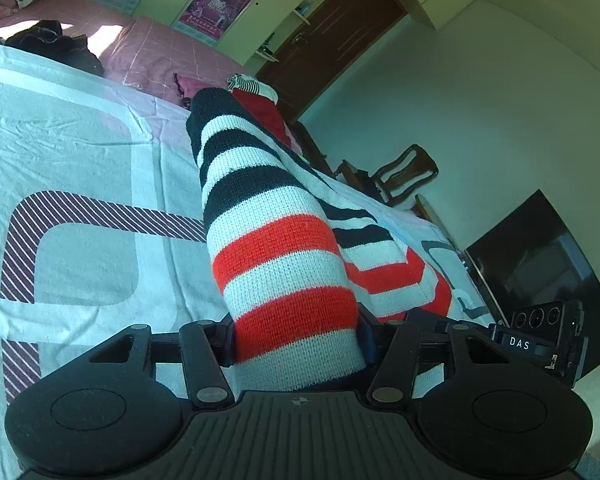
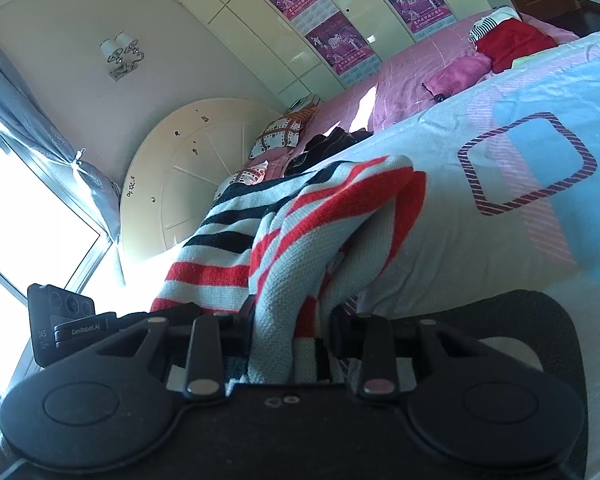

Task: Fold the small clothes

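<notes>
A knitted striped garment (image 1: pixel 276 232) in white, black and red lies over the bed's light patterned sheet (image 1: pixel 80 152). My left gripper (image 1: pixel 296 344) is shut on one end of it, the knit bunched between the jaws and running away from the camera. My right gripper (image 2: pixel 292 340) is shut on another part of the same striped garment (image 2: pixel 300 224), which rises in folds from the jaws and drapes onto the sheet (image 2: pixel 500 216). The fingertips of both grippers are hidden under the cloth.
A red garment (image 2: pixel 512 42) with a striped piece and a pink cloth (image 2: pixel 456 74) lie at the far side of the bed. A dark clothes pile (image 1: pixel 56 46) sits on the pink cover. A dark chair (image 1: pixel 404 172) and a television (image 1: pixel 540 256) stand by the wall.
</notes>
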